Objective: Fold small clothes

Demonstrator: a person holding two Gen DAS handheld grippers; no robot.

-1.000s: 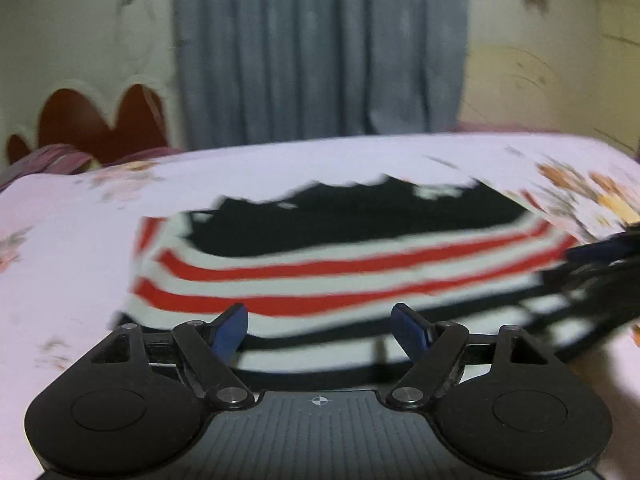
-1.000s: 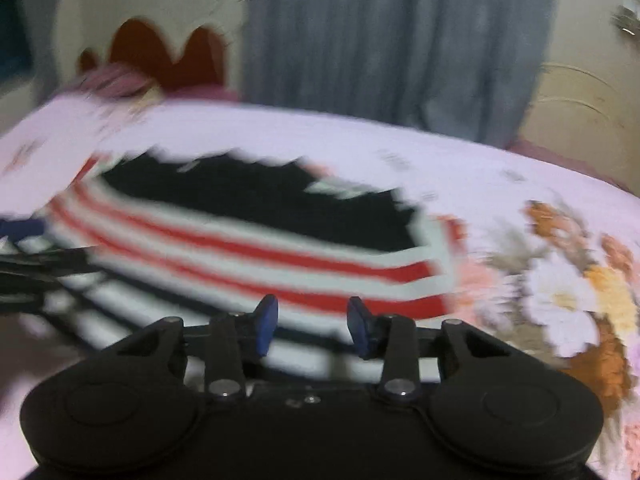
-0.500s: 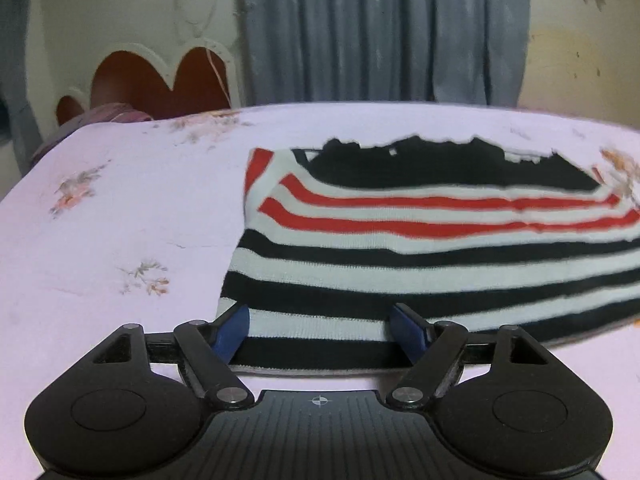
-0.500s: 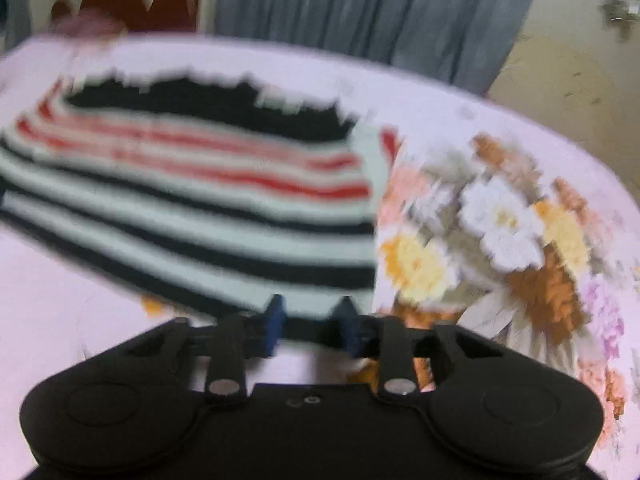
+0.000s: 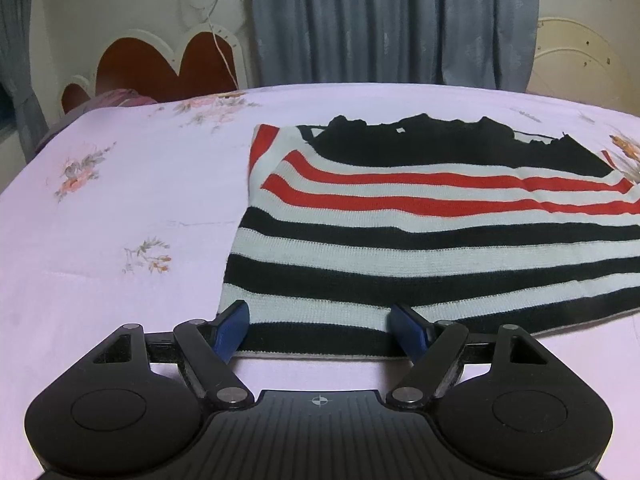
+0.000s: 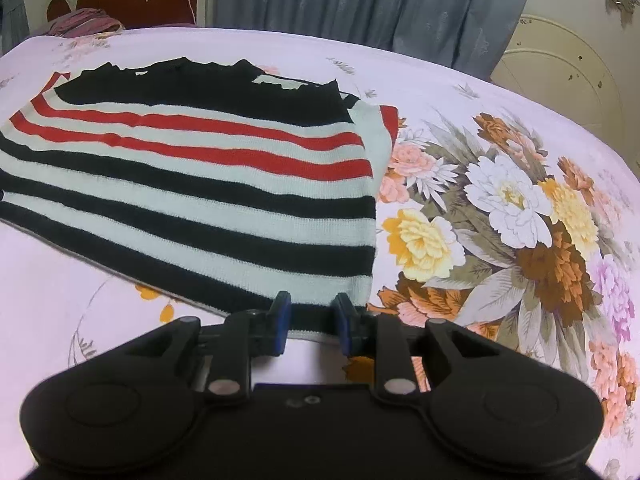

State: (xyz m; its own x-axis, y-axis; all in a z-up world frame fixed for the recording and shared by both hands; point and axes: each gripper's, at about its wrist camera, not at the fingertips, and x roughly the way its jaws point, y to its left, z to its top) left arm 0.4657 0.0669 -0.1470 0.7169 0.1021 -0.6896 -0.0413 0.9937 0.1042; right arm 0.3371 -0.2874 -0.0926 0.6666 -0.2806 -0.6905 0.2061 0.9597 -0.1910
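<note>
A small knit sweater (image 5: 400, 240) with black, white and red stripes lies flat on the bed, its black neck part at the far side. My left gripper (image 5: 318, 312) is open wide at the sweater's near left corner. The black hem band lies flat between its blue fingertips (image 5: 234, 320). My right gripper (image 6: 311, 304) sits at the near right corner of the sweater (image 6: 200, 184). Its jaws stand narrow but apart. The hem lies flat between them, and I see no pinch in the cloth.
The pale pink bedsheet (image 5: 120, 220) has a large flower print (image 6: 500, 220) right of the sweater. A red heart-shaped headboard (image 5: 168, 68) and a purple bundle (image 6: 86, 24) are at the far left. Grey curtains (image 5: 392, 20) hang behind the bed.
Both grippers came down to the sweater's near hem, the left to its left corner, the right to its right corner. The right jaws narrowed. The left jaws kept their width.
</note>
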